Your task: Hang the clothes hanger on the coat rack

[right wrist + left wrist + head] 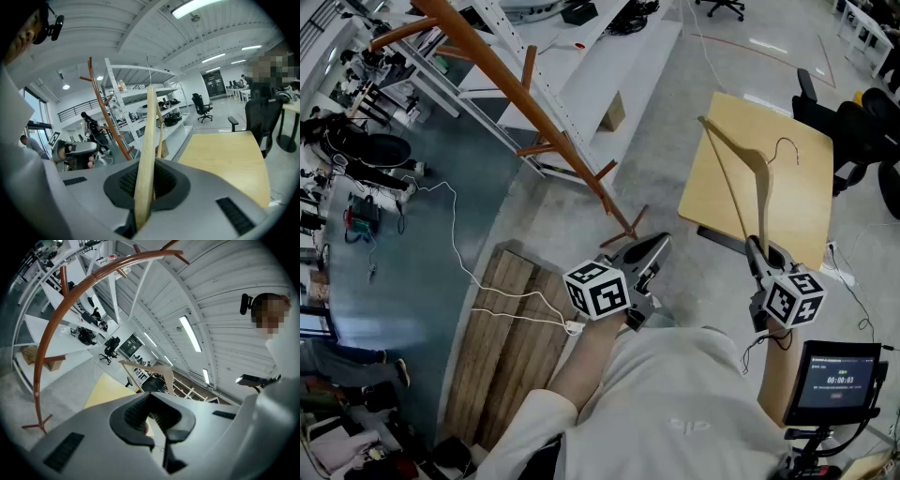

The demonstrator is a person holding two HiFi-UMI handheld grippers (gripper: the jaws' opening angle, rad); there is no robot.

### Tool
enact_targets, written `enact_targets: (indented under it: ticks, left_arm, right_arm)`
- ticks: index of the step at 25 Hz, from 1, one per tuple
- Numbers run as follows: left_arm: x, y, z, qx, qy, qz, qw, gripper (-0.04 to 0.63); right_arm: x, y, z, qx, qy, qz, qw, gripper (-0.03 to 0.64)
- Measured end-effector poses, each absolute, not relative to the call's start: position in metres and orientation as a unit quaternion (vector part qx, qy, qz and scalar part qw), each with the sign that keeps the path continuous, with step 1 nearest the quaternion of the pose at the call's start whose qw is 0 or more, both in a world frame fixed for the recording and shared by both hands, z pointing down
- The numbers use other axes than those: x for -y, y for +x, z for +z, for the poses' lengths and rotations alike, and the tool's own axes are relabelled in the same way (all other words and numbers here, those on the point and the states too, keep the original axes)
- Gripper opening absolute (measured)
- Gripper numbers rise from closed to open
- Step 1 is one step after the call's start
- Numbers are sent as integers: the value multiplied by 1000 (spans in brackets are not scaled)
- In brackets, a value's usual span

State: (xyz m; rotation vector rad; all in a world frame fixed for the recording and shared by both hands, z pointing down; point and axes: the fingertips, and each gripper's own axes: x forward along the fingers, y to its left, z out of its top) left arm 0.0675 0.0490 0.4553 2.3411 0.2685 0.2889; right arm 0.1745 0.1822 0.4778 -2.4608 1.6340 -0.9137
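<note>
Right tongs (759, 258) closed on a wooden clothes hanger (762, 197), gripping one wooden arm near its lower end. Along the right tongs (143, 213) in their own view, clothes hanger (149, 140) clamped between the dark pads, rising almost upright, thin metal hook at the top.

From the head view, clothes hanger spread over a pale yellow surface (797, 202), hook pointing away from the person. Hard to tell from above whether lifted clear of that surface or touching it. Same surface (225, 150) off to the right behind the jaws in the right gripper view.

Left tongs (652, 251) closed on nothing, held low between surface and coat rack. Pads of the left tongs (159, 437) drawn together in the left gripper view, no object between them.

Reddish-brown wooden coat rack (502, 80) on the floor to the left of the surface, well apart from the clothes hanger, short pegs branching off its pole. Coat rack (51, 329) bent into an arc by the wide lens in the left gripper view; coat rack (97, 101) to the left, beyond the clothes hanger, in the right gripper view.

White shelving (562, 56) just behind the coat rack. Wooden pallet (511, 319) on the floor near the person, white cable (459, 253) trailing across it. Black office chair (853, 122) beside the far edge of the surface. Small screen (836, 380) at lower right.
</note>
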Motion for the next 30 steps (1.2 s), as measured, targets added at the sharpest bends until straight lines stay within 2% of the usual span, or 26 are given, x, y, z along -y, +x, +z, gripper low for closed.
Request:
enact_targets:
  ticks: [9, 16, 22, 30]
  left_arm:
    - [36, 94, 456, -65, 918, 101, 377, 6]
    - [58, 61, 437, -5, 925, 61, 375, 6]
    - [114, 59, 431, 65, 927, 31, 367, 6]
    - [137, 10, 416, 150, 921, -5, 359, 6]
  right_arm:
    - [-68, 212, 475, -574, -763, -297, 12, 14]
    - [-19, 199, 462, -629, -723, -286, -17, 14]
    - [84, 216, 445, -692, -672, -260, -45, 14]
    - [158, 178, 404, -753, -615, -226, -62, 14]
